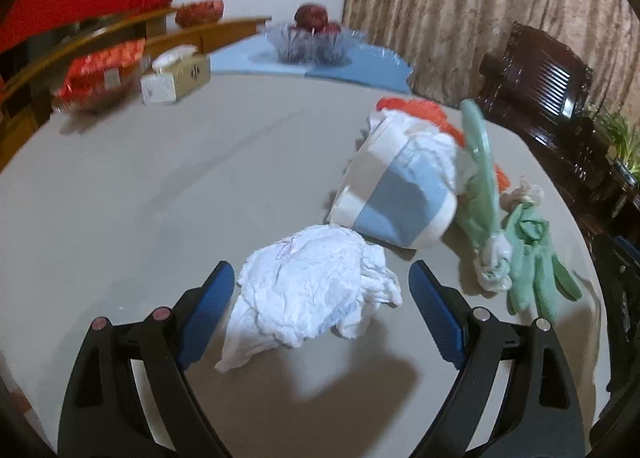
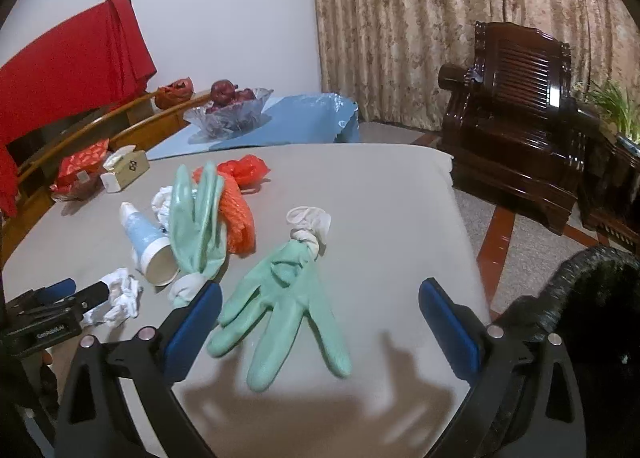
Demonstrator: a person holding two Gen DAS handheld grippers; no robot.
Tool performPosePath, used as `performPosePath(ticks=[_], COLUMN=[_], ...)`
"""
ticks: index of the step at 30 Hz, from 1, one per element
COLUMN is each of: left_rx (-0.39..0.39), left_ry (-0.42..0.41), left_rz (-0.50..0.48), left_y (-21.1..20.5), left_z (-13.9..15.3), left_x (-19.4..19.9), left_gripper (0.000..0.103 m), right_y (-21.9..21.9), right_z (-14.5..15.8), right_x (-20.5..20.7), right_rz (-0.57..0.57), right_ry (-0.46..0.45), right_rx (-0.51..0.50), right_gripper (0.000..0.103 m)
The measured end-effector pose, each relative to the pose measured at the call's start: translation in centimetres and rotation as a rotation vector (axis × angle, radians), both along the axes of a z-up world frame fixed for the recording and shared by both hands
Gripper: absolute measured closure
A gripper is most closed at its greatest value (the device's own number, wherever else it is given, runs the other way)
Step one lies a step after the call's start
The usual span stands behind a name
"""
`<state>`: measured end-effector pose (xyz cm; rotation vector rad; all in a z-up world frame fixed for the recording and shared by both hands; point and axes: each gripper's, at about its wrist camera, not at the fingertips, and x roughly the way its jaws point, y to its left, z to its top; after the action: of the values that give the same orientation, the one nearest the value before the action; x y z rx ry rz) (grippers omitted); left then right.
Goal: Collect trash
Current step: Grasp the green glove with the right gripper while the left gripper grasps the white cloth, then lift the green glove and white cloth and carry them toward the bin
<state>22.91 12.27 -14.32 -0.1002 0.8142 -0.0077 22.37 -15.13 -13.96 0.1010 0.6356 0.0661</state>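
Note:
A crumpled white tissue [image 1: 312, 290] lies on the grey table [image 1: 160, 186], between the open fingers of my left gripper [image 1: 320, 278]; it also shows in the right wrist view [image 2: 118, 298]. Behind it lies a tipped blue-and-white paper cup [image 1: 396, 194], also in the right wrist view [image 2: 148, 242], with a green rubber glove [image 1: 480, 178] and orange plastic bags [image 2: 240, 214] beside it. A second green glove [image 2: 280, 298] lies flat between the open fingers of my right gripper [image 2: 320, 290]. The left gripper [image 2: 84, 292] appears at the left of the right wrist view.
A tissue box [image 2: 126, 170], a red packet [image 2: 80, 170] and a glass fruit bowl [image 2: 228, 114] on a blue cloth stand at the table's far side. A dark wooden armchair [image 2: 516, 130] stands right. A black bin rim [image 2: 592, 298] is at lower right.

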Motion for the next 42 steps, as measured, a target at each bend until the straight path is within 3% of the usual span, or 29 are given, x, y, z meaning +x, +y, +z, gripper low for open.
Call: performPosePath(ticks=[12, 15, 17, 20, 23, 26, 28, 30, 31, 32, 36, 42], left_rx=[-0.027, -0.027, -0.040, -0.043, -0.014, -0.008, -0.011, -0.016, -0.017, -0.015, -0.001, 0.002], left_ry=[0.109, 0.108, 0.106, 0.108, 0.096, 0.082, 0.070, 0.053, 0.045, 0.035, -0.012, -0.078], left_rz=[0.039, 0.032, 0.035, 0.035, 0.020, 0.021, 0.034, 0.043, 0.045, 0.048, 0.044, 0.010], left_y=[0.6, 0.6, 0.8, 0.8, 0.1, -0.2, -0.1, 0.1, 0.1, 0.0, -0.4, -2.3], left_z=[-2.5, -2.4, -2.3, -2.2, -2.2, -2.0, -1.5, -0.9, -0.6, -0.3, 1.4, 4.2], left_x=[2.8, 3.2, 3.5, 3.7, 3.6, 3.4, 3.1, 2.8, 2.5, 2.2, 1.0, -1.3], left_gripper=[0.027, 0.047, 0.076, 0.089, 0.091, 0.092, 0.092, 0.092, 0.092, 0.092, 0.092, 0.092], right_y=[0.6, 1.0, 1.3, 1.7, 2.2, 2.6, 2.8, 3.0, 3.0, 2.9, 2.3, 1.3], right_z=[-1.7, -2.1, -2.3, -2.7, -3.2, -3.9, -4.1, -4.1, -4.1, -3.9, -2.9, -0.2], right_x=[3.2, 4.2, 4.9, 6.0, 7.0, 7.6, 7.7, 7.6, 7.5, 7.3, 6.2, 4.0], right_rz=[0.002, 0.014, 0.024, 0.035, 0.048, 0.079, 0.099, 0.125, 0.130, 0.133, 0.144, 0.151], right_ry=[0.052, 0.074, 0.088, 0.113, 0.156, 0.200, 0.211, 0.215, 0.209, 0.199, 0.168, 0.110], right_rx=[-0.010, -0.011, -0.008, -0.005, -0.012, -0.012, 0.001, 0.011, 0.015, 0.022, 0.040, 0.059], right_gripper=[0.006, 0.006, 0.006, 0.006, 0.010, 0.027, 0.051, 0.059, 0.071, 0.075, 0.083, 0.084])
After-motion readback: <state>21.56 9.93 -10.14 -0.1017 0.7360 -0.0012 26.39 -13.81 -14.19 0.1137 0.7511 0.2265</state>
